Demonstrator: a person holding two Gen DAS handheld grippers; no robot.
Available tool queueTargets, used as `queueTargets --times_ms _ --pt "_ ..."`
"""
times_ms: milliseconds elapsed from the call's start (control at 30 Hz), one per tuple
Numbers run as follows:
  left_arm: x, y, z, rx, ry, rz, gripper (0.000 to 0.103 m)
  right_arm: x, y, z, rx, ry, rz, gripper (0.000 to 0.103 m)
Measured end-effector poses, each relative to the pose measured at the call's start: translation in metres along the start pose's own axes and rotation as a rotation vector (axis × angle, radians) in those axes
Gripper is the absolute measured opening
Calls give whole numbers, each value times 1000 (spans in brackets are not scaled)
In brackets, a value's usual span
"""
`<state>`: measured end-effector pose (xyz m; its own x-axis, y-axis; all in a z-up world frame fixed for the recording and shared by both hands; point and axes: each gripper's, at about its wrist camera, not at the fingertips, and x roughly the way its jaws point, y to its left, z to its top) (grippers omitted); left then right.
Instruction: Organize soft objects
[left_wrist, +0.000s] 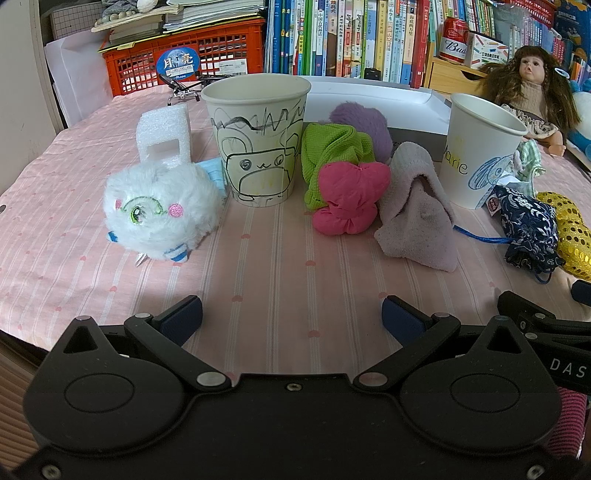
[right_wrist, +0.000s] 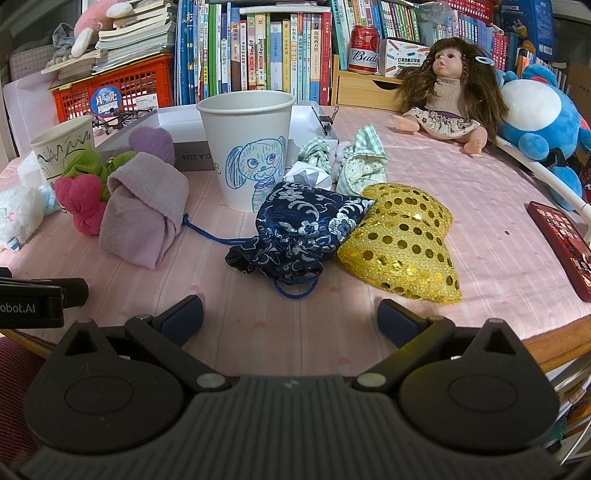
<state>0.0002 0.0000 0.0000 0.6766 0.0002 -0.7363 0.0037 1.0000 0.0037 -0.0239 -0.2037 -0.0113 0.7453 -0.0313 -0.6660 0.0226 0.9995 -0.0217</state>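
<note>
Lying on a pink striped cloth (left_wrist: 277, 266), the soft objects are gathered around one landmark, the paper cup with the blue dog drawing (right_wrist: 245, 147). To the left of that cup a lilac folded towel (right_wrist: 142, 210) is seen, with a pink knotted cloth (right_wrist: 83, 203) just beside it and a green mesh cloth (left_wrist: 328, 155) and a purple plush piece (left_wrist: 364, 122) behind. Farther left of the cup a second cup with black scribbles (left_wrist: 256, 136) is stood upright, and beyond it a white fluffy plush (left_wrist: 159, 214) is set in front of a white foam block (left_wrist: 164, 134). In front of the dog cup a navy brocade pouch (right_wrist: 295, 232) is laid, touching a gold sequined piece (right_wrist: 402, 243) on its right. Behind and right of the cup, green checked cloth bundles (right_wrist: 360, 166) are piled.

Bare cloth is left open between these things and both tools. The left gripper (left_wrist: 291, 317) and the right gripper (right_wrist: 290, 317) are both held released, jaws spread wide, nothing between them.

Right of the cup a doll (right_wrist: 450, 96) and a blue plush (right_wrist: 539, 110) are propped; a phone (right_wrist: 561, 247) is laid near the table edge. Behind, a bookshelf (right_wrist: 258, 48) and an orange crate (left_wrist: 184, 55) are seen.
</note>
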Motion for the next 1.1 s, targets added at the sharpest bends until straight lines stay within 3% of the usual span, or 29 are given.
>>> queueTargets --times_ms 1100 --pt "-1 2 0 4 -6 -3 103 1 1 2 7 2 -5 103"
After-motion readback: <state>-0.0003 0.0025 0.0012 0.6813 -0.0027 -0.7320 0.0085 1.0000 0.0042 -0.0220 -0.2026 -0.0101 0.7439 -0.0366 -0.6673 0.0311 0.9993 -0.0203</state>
